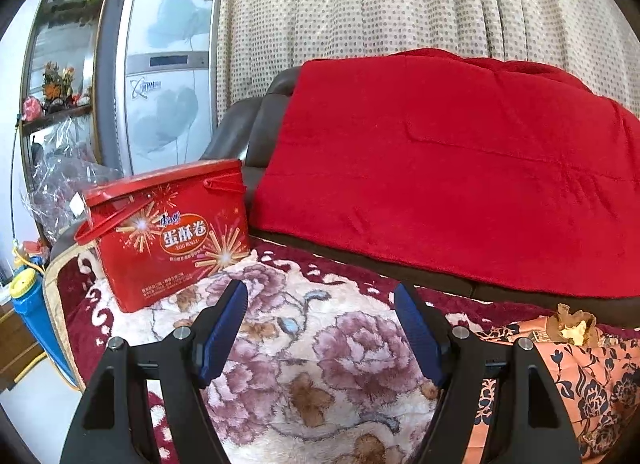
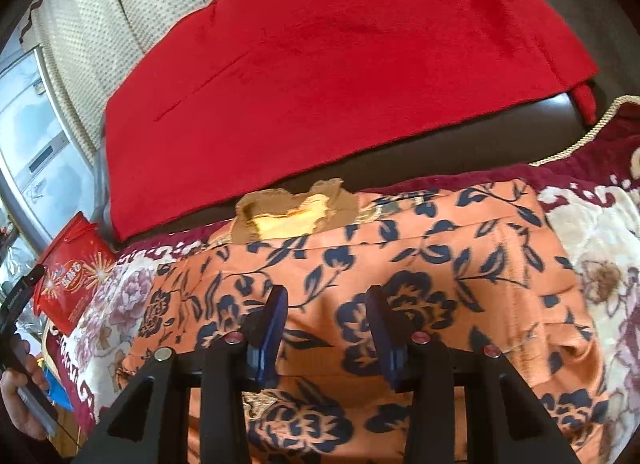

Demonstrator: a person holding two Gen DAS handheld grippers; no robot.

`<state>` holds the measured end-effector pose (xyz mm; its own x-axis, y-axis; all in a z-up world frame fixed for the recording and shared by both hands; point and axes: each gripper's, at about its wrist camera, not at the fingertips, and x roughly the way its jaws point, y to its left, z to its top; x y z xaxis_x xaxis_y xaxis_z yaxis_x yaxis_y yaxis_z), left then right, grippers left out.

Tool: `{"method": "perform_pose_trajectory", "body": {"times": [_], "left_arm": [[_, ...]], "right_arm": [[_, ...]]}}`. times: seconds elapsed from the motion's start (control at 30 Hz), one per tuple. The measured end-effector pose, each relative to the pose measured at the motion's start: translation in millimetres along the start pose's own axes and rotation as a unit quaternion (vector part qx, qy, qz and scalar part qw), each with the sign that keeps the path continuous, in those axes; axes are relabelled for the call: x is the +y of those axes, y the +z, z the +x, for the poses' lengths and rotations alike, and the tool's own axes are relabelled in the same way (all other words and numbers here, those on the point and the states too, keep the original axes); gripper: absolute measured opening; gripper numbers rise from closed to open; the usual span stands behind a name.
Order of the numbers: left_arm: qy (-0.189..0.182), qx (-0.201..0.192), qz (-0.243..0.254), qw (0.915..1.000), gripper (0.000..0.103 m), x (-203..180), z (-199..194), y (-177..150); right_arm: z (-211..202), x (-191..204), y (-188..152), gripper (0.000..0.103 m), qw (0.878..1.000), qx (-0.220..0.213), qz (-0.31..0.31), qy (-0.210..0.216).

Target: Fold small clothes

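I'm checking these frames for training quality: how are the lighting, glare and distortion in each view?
Left wrist view: daylight through the dotted curtain; white glare on the egg roll tin; strong fisheye bending at the fridge; dark corners. Right wrist view: the orange floral garment is evenly lit and sharp; the red blanket bulges from distortion; edges are soft.

Black left gripper point(image 1: 320, 340), blue-padded jaws, silver screws.

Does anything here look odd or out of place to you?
Yes: a red egg-roll tin sits on the floral blanket where clothes get folded. The orange flowered garment has a frayed-looking tan patch at its far edge; I cannot tell whether that is damage.
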<state>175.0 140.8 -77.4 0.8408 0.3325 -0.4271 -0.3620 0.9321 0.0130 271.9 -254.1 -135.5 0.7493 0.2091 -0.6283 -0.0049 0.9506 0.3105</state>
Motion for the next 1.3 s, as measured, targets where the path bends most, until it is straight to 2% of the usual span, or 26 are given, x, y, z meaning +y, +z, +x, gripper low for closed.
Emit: {"method": "perform_pose_trajectory", "body": {"times": [0.3, 0.4, 0.67, 0.7, 0.73, 0.8, 0.83, 0.9, 0.97, 1.03, 1.13, 1.2, 1.23, 1.27, 1.3], "left_arm": [[0.021, -0.022, -0.004, 0.9995, 0.076, 5.1, -16.0, 7.8], [0.026, -0.024, -0.005, 0.9994, 0.076, 7.3, -19.9, 9.5], [0.015, -0.024, -0.001, 0.9996, 0.078, -0.6, -24.3, 7.7], [0.003, -0.012, 0.002, 0.9999, 0.084, -6.3, -19.5, 4.5], [-0.014, 0.002, 0.004, 0.9999, 0.086, -12.1, -14.8, 1.2], [-0.071, 0.061, 0.022, 0.9954, 0.086, -35.8, 3.4, -12.7], [-0.094, 0.092, 0.034, 0.9908, 0.086, -49.4, 12.8, -21.7], [-0.136, 0.161, 0.058, 0.9759, 0.086, -80.8, 32.3, -44.5], [-0.175, 0.211, 0.065, 0.9595, 0.086, -108.5, 47.2, -65.4], [-0.185, 0.231, 0.073, 0.9525, 0.086, -127.2, 56.2, -77.0], [-0.177, 0.251, 0.11, 0.9452, 0.086, -156.1, 72.0, -90.5], [-0.171, 0.254, 0.118, 0.9445, 0.087, -165.5, 81.7, -98.1], [-0.168, 0.25, 0.117, 0.9463, 0.09, -166.0, 82.6, -100.1], [-0.164, 0.251, 0.113, 0.9473, 0.091, -164.6, 84.1, -98.5], [-0.165, 0.258, 0.107, 0.9459, 0.091, -162.8, 84.3, -96.2]], "right_arm": [[-9.9, -20.5, 4.8, 0.044, 1.0, -0.008, 0.021, -0.001], [-10.0, -20.5, 6.0, 0.048, 1.0, -0.007, 0.022, -0.009], [-14.4, -36.3, 8.6, 0.048, 0.998, -0.01, 0.054, -0.023], [-14.1, -39.2, 8.4, 0.048, 0.998, -0.007, 0.059, -0.026], [-13.6, -41.1, 8.0, 0.048, 0.998, -0.004, 0.062, -0.028], [-8.5, -47.4, 5.1, 0.048, 0.997, 0.013, 0.071, -0.038], [-2.0, -52.5, 2.4, 0.048, 0.995, 0.031, 0.077, -0.047], [6.4, -59.6, -2.3, 0.048, 0.993, 0.056, 0.087, -0.051], [3.1, -66.6, -1.7, 0.048, 0.993, 0.05, 0.103, -0.035], [-7.4, -72.5, 3.7, 0.048, 0.993, 0.032, 0.111, -0.032], [-16.3, -85.7, 11.4, 0.049, 0.992, 0.007, 0.12, -0.047], [-10.3, -100.1, 12.7, 0.049, 0.989, 0.016, 0.142, -0.049], [-3.8, -107.5, 11.5, 0.049, 0.986, 0.031, 0.152, -0.055], [7.1, -115.8, 10.7, 0.049, 0.984, 0.054, 0.159, -0.058], [10.1, -119.7, 8.8, 0.049, 0.983, 0.059, 0.165, -0.051]]}}
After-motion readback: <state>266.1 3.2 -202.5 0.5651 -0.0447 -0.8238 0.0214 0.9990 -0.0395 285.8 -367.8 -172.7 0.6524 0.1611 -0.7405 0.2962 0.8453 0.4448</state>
